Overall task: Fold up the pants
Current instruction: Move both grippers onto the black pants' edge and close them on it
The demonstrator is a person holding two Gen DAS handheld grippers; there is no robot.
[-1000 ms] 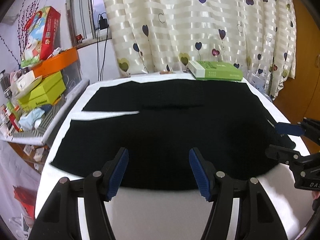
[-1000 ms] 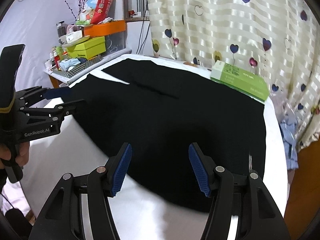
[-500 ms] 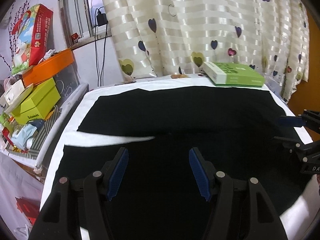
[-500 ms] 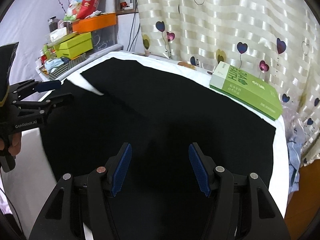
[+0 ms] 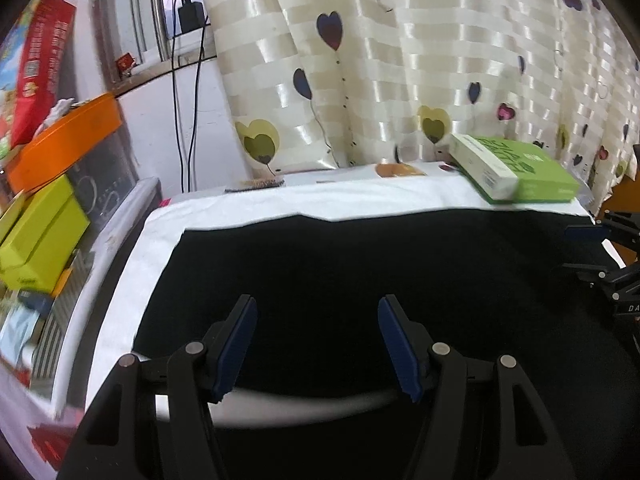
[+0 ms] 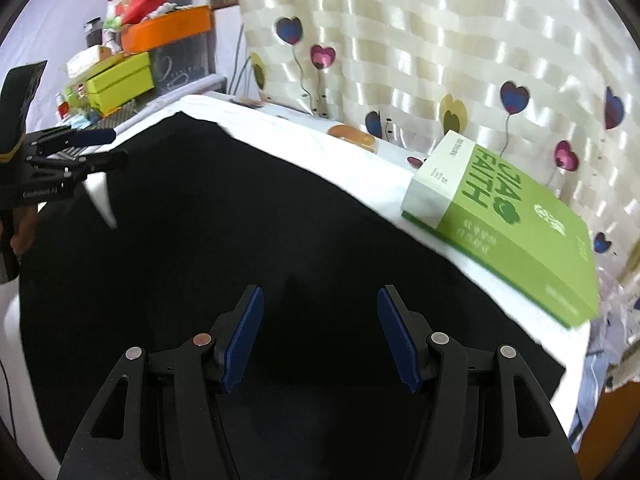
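Left gripper [image 5: 318,340]: jaws wide, empty.
Right gripper [image 6: 318,338]: jaws wide, empty.
Black fabric pants [image 5: 360,268]: flat, far edge near green cardboard box [image 6: 508,224].
White table cover [image 5: 360,196]: bare strip beyond pants.

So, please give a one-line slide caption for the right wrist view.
Open right gripper above black pants on white table, beside green box.

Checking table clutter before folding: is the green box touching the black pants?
Apart. The right wrist view shows a strip of white tablecloth between the green box and the black pants.
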